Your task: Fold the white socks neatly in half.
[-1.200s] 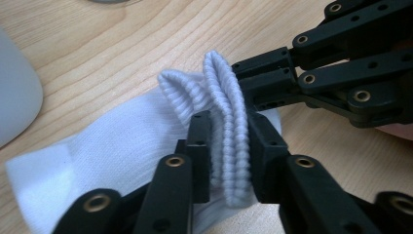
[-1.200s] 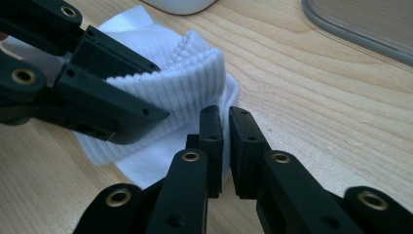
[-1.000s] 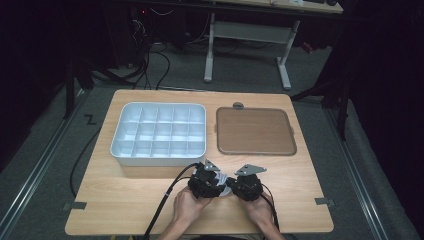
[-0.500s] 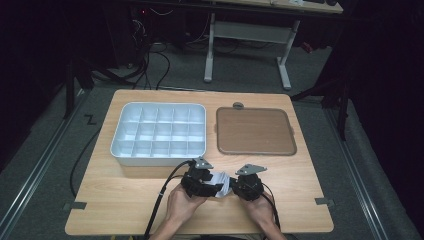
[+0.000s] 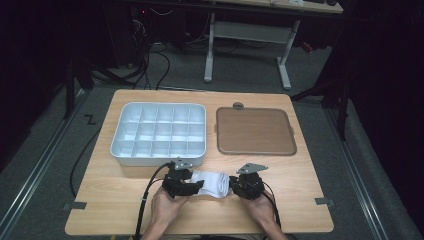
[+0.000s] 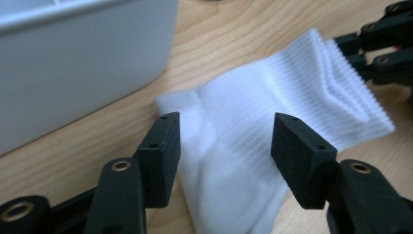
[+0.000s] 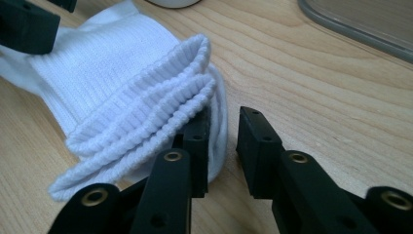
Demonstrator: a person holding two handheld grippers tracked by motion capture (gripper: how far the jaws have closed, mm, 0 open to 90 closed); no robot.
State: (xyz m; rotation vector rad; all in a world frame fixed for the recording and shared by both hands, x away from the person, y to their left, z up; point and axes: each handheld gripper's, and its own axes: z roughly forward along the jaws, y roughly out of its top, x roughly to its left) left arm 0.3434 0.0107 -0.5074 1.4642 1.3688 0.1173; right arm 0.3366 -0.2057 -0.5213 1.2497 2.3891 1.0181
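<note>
sock [image 6: 272, 97]: showing plain white, fine ribbed knit, at 6 o'clock | grippers, left [image 5: 192, 186] and right [image 5: 235, 186]: showing matte black with brass-coloured pins | divided tray [image 5: 120, 145]: showing pale grey-white at 10 o'clock | flat tray [image 5: 255, 131]: showing brown with grey rim at 2 o'clock | table [image 5: 300, 175]: showing light wood grain

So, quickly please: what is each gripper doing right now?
Left gripper: open, jaws just widened over the white sock, not pressing it.
Right gripper: open, jaws just widened, one jaw beside the sock's cuff.
</note>
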